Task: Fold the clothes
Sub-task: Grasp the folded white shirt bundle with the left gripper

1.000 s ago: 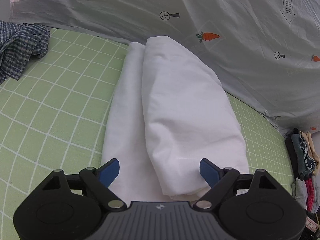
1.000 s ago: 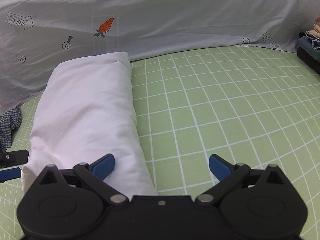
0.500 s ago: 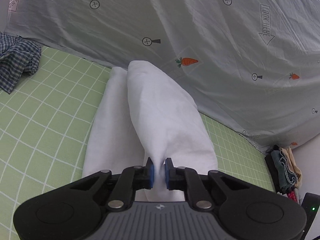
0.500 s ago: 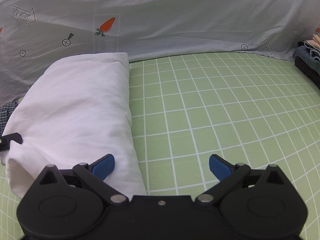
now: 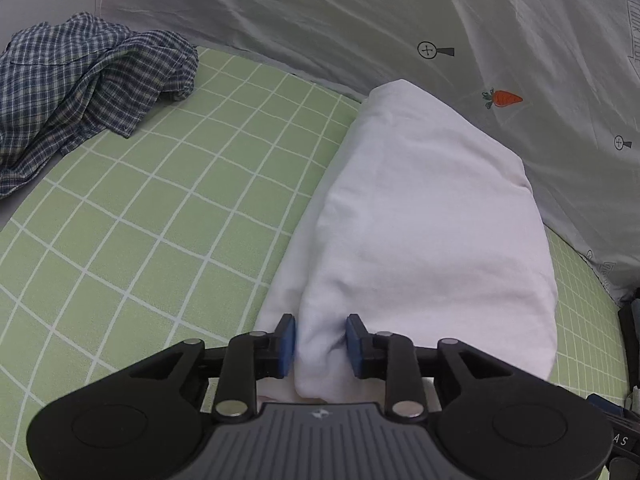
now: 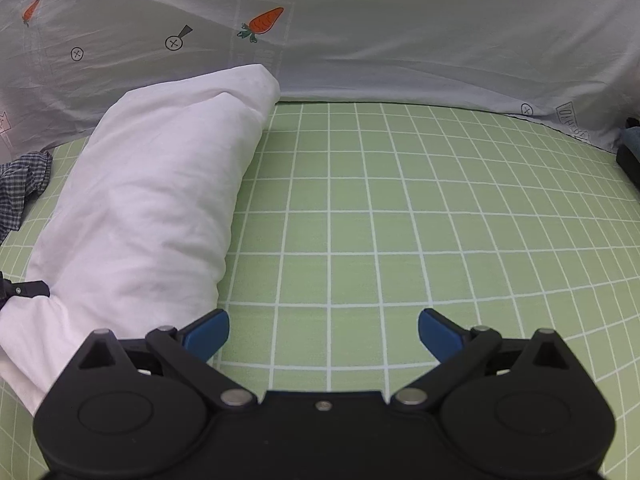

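L gripper (image 5: 320, 340): blue pads closed partway onto a bunched fold of the white garment (image 5: 420, 232), fabric pinched between them at bottom centre of the L wrist view. Pads aren't touching each other, cloth fills the gap.

White garment is a long folded bundle, running from bottom centre up to upper right of the L view, far end touching or just at the pale printed sheet (image 5: 360, 20). A thinner lower layer sticks out along its left edge. It lies on the green grid mat (image 5: 140, 220).

R gripper (image 6: 324, 330): jaws wide apart, nothing between the pads, only bare mat (image 6: 400, 220) behind them. It sits lower centre of the R view, just beside the near end of the garment (image 6: 152, 208), which fills the left half of that frame. R gripper's left pad is near the fabric edge; can't tell if touching.

L gripper tip (image 6: 28, 290) shows as a small black part at far left edge of the R view, against the cloth.

Other stuff: crumpled blue plaid shirt (image 5: 72, 88) in upper left of the L view, well apart from the white bundle; also peeks in at the left edge of the R view (image 6: 22, 184). Carrot print (image 5: 504, 98) on the sheet at right, again upper centre-left in the R view (image 6: 262, 22). Dark items at far right edge, too cropped to ID.
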The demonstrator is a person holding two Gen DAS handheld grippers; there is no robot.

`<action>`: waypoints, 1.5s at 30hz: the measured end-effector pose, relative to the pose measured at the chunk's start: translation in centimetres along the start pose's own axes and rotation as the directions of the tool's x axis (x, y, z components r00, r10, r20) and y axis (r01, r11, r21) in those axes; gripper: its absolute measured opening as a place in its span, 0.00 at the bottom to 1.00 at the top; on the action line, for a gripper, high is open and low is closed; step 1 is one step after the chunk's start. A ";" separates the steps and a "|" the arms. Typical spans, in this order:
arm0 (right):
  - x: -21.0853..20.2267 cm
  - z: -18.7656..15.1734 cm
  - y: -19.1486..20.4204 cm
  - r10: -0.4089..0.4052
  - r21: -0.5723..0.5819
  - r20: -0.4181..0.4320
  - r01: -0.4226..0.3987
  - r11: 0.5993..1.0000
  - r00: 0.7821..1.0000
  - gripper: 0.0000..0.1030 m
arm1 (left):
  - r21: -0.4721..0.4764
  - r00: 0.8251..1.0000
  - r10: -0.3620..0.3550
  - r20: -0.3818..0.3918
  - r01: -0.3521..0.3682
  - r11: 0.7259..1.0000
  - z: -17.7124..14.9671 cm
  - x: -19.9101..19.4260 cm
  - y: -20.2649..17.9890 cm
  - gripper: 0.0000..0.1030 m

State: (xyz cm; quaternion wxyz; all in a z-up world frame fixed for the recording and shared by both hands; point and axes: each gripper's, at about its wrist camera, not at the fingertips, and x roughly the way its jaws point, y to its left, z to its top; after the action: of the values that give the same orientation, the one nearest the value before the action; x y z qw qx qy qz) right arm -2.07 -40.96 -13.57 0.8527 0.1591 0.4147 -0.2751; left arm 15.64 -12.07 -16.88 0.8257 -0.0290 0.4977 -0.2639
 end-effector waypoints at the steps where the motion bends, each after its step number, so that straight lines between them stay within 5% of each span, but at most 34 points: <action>1: 0.0 0.1 0.2 0.004 -0.004 -0.002 -0.004 1.000 1.000 0.99 | 0.031 1.000 0.015 -0.009 -0.015 0.999 0.3 -0.1 -0.2 0.53; 3: 0.1 0.2 0.6 0.011 -0.013 -0.006 -0.012 1.000 1.000 0.99 | 0.046 1.000 0.013 -0.018 -0.012 0.999 1.1 -0.1 -0.1 0.73; 8: 0.3 1.5 1.3 0.048 0.002 -0.011 -0.048 0.999 0.999 0.99 | 0.082 0.999 0.008 -0.039 -0.005 0.997 3.1 0.1 0.1 0.85; 13: 0.8 3.7 1.9 0.065 0.025 -0.011 -0.065 0.998 0.998 0.99 | 0.118 0.998 0.004 -0.061 0.003 0.993 5.1 0.2 0.4 0.87; 19: 1.5 6.2 1.1 0.149 0.104 0.005 -0.149 0.983 0.989 0.99 | 0.127 0.993 -0.081 -0.084 0.091 0.988 7.4 2.6 0.0 0.90; 28: 7.0 8.3 2.4 0.279 0.161 -0.042 -0.269 0.950 0.959 0.99 | 0.037 0.962 -0.208 -0.175 0.217 0.975 8.4 7.9 0.6 0.94; 34: 7.7 8.2 3.3 0.324 0.173 -0.046 -0.312 0.934 0.945 0.96 | 0.110 0.959 -0.206 -0.193 0.230 0.967 8.5 8.8 -1.2 0.95; 37: 7.8 8.1 3.7 0.343 0.178 -0.042 -0.331 0.927 0.938 0.84 | 0.126 0.966 -0.187 -0.177 0.211 0.969 7.8 8.5 -2.7 0.89; 39: 7.8 8.0 3.9 0.355 0.181 -0.040 -0.343 0.922 0.934 0.66 | 0.125 0.970 -0.178 -0.167 0.200 0.972 7.2 7.8 -3.8 0.74; 41: 7.8 7.9 4.2 0.368 0.184 -0.038 -0.356 0.916 0.929 0.49 | 0.124 0.973 -0.170 -0.157 0.190 0.974 6.5 7.1 -5.0 0.46; 42: 7.8 7.8 4.3 0.374 0.185 -0.036 -0.361 0.914 0.927 0.43 | 0.123 0.974 -0.166 -0.152 0.185 0.975 6.2 6.8 -5.6 0.42; 45: 5.4 6.8 2.9 0.353 0.190 -0.018 -0.343 0.920 0.936 0.37 | 0.122 0.979 -0.153 -0.136 0.169 0.978 5.2 5.7 -7.3 0.25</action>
State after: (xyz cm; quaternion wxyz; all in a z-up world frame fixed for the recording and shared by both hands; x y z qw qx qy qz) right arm 6.64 -43.82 -13.60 0.8586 0.3154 0.3744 -0.1522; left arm 19.11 -22.12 -16.57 0.7686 0.0024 0.5263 -0.3638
